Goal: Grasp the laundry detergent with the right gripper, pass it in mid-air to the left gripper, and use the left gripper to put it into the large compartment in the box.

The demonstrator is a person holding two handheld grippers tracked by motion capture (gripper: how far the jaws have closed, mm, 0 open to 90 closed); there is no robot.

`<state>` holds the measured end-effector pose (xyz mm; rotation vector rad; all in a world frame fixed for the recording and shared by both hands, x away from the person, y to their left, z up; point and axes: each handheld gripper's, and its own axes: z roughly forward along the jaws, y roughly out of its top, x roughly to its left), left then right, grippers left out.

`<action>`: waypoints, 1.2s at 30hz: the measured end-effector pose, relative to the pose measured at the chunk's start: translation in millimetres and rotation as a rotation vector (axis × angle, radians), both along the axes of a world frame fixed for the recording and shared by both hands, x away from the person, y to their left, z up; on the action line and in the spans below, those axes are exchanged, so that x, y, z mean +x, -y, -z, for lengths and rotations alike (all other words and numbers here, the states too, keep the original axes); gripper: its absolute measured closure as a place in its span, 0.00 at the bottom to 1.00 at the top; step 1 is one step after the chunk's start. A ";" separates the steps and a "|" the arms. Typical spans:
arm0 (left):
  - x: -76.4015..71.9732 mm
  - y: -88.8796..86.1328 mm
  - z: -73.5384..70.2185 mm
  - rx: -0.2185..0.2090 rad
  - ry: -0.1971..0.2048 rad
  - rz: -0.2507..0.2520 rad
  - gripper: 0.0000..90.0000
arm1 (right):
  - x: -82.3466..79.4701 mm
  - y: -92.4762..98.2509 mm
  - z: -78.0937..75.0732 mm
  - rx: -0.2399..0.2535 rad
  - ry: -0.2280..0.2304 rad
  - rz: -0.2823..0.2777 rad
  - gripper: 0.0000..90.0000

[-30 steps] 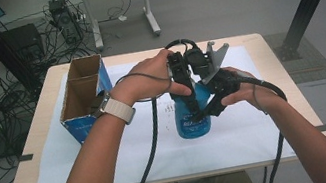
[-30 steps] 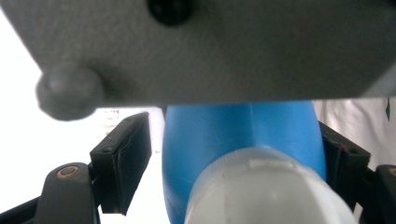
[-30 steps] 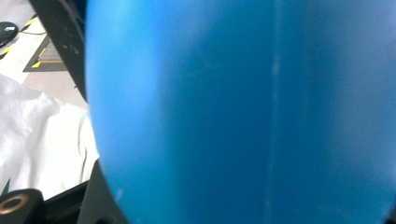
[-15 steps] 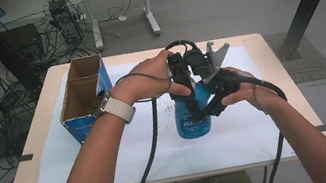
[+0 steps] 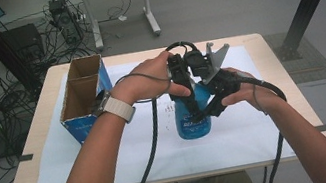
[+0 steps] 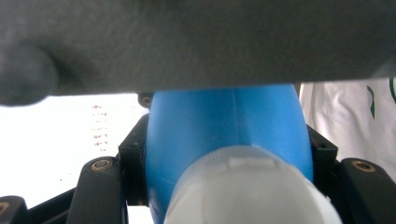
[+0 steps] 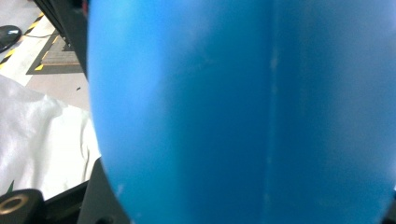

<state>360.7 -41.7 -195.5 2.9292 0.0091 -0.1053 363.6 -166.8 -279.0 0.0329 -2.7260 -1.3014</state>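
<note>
Left claw (image 5: pixel 190 98) newly clamped on bottle (image 5: pixel 192 119)

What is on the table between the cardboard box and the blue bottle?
In the high view, the person's left forearm, wearing a wristwatch, and a black cable cross above bare white sheet between the cardboard box and the blue bottle.

The person's forearms are bare, with no sleeves. The left wrist wears a watch (image 5: pixel 118 108) on a pale grey band. Both tongs are black: the left tongs (image 5: pixel 193 109) trail a thick black cable (image 5: pixel 150 157), and the right tongs (image 5: pixel 207 111) carry a grey three-cornered plate (image 5: pixel 215 58) on top. Brass-coloured screws (image 6: pixel 101 164) sit in the left tongs' black jaw arms.
</note>
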 end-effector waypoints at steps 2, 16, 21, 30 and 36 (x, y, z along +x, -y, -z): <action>-0.1 0.0 0.2 0.000 0.004 0.002 0.42 | -0.1 0.1 0.0 -0.001 0.001 -0.001 0.49; -0.7 2.1 3.1 0.006 0.013 -0.004 0.42 | 0.3 2.9 1.9 -0.011 0.003 0.005 0.49; -0.7 1.5 2.9 0.003 0.016 -0.001 0.42 | -0.4 2.4 1.3 -0.013 -0.002 0.004 0.49; -1.7 0.7 2.9 -0.003 0.017 -0.001 0.42 | -0.4 2.0 0.7 -0.017 0.009 -0.001 0.49; -2.5 1.3 2.7 -0.001 0.017 -0.005 0.42 | -1.1 2.5 0.3 -0.020 0.010 0.001 0.49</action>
